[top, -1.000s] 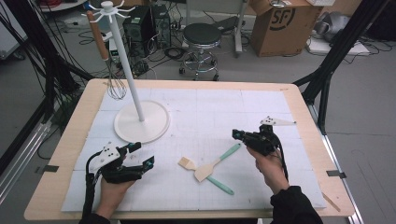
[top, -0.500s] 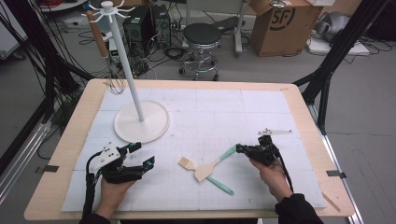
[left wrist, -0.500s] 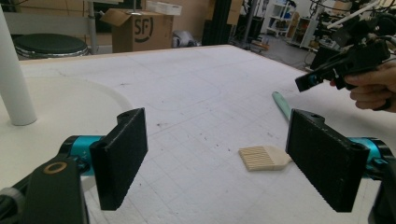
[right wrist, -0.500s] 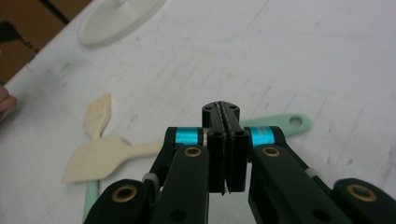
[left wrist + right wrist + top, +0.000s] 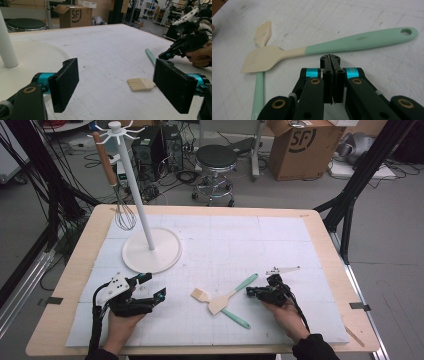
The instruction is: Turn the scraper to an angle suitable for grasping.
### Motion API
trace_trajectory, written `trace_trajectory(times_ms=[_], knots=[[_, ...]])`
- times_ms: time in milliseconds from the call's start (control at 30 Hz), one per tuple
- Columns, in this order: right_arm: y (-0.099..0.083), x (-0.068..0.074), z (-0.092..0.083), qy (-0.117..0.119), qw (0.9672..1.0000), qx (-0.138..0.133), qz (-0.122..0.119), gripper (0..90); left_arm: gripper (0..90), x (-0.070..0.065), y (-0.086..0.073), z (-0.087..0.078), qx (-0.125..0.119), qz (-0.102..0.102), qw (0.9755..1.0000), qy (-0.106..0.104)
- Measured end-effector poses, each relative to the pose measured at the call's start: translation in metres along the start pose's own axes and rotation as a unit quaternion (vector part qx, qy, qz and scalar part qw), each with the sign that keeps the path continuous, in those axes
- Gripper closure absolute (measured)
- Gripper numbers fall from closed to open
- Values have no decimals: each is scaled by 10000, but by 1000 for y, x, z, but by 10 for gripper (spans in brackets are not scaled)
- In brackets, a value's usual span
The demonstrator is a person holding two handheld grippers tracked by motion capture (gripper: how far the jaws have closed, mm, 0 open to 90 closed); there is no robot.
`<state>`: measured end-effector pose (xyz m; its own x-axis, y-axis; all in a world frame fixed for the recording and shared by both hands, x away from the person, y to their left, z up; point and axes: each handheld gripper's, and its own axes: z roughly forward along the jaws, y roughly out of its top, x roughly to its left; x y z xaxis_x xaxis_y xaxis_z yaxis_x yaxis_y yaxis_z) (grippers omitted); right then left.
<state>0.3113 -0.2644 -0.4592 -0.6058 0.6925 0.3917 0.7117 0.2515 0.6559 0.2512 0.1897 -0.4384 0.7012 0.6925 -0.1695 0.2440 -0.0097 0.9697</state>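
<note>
The spatula (image 5: 231,295), with a mint-green handle and a cream blade, lies flat on the white mat of the tabletop (image 5: 320,227), near the front edge and a little right of centre. Its handle runs up and to the right, with the hanging hole at the far tip, and its blade points down and left. It lies across a pastry brush (image 5: 220,307) of the same 2 colours; the brush's cream bristle head sits just left of the blade, and its green handle runs out below toward the front right.

The right tool (image 5: 251,292) is just beside the spatula's handle, low over the mat. In the right gripper view its jaws are pressed flat together with nothing between them, and their tips (image 5: 331,59) stand close in front of the green handle (image 5: 362,41); whether they touch it is hard to tell from this angle.

The left tool (image 5: 152,286) rests near the front left of the mat, aimed toward the brush. Its 2 jaws are spread wide and hold nothing; the left gripper view shows the bristle head (image 5: 140,84) on the mat between them, farther off.

Behind the left tool stands a white rack (image 5: 145,220) on a round base, with a whisk (image 5: 124,215) hanging from 1 of its hooks.
</note>
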Motion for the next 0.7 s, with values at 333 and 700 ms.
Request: trace_trajectory(times_ms=[333, 700], knots=[[13, 11, 18, 87, 9998, 103, -146, 898, 214, 0, 0, 0, 8, 20, 10000, 2], [24, 22, 35, 218, 9995, 161, -176, 898, 215, -1, 0, 0, -2, 14, 10000, -1]])
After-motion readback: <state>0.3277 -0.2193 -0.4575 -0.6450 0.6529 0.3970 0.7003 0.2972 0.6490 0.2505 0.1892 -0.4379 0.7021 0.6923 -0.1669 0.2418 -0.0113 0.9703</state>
